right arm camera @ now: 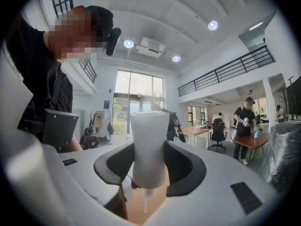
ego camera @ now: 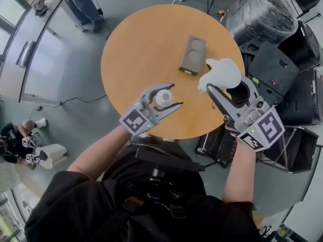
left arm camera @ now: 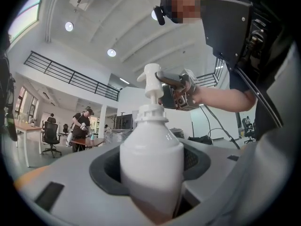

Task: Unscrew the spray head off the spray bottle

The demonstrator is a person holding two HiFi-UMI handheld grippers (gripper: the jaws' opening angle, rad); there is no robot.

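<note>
In the head view my left gripper (ego camera: pixel 174 96) is shut on the white spray bottle (ego camera: pixel 164 98), which stands upright over the near part of the round table. The left gripper view shows the bottle (left arm camera: pixel 151 159) filling the gap between the jaws, its ribbed neck on top. My right gripper (ego camera: pixel 227 84) is shut on the white spray head (ego camera: pixel 222 73), held off to the bottle's right and apart from it. In the right gripper view the spray head (right arm camera: pixel 149 145) sits between the dark pads, with a thin dip tube (right arm camera: pixel 145 201) hanging below it.
A brown block (ego camera: pixel 192 54) with two round recesses lies on the round wooden table (ego camera: pixel 141 44) beyond both grippers. Black cases and a wrapped bundle (ego camera: pixel 262 14) crowd the floor on the right. Other people stand at desks in the background.
</note>
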